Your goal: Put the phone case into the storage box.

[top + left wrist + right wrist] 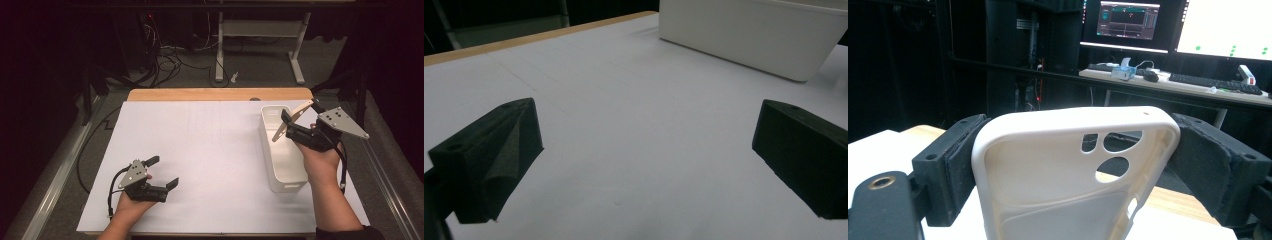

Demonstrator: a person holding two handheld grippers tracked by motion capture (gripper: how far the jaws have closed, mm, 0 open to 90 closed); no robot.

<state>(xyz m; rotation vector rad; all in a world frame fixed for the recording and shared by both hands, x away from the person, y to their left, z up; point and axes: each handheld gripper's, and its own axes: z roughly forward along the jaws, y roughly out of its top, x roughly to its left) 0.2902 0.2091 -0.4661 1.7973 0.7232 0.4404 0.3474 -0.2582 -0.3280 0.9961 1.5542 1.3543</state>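
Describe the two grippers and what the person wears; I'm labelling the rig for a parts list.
Both the left gripper and the right gripper are black, each with two wedge-shaped jaws lined with dark foam pads. Each carries a grey three-cornered plate dotted with small holes and trails a black cable. A dark sleeve shows at the right wrist.

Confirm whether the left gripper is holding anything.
No. The left gripper is open, its fingers spread wide above the bare white table.

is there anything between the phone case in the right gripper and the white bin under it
Nothing visible. The right gripper holds the phone case tilted over the far end of the white bin, whose open inside looks bare beneath it. The left gripper rests open, far off on the white table cover.
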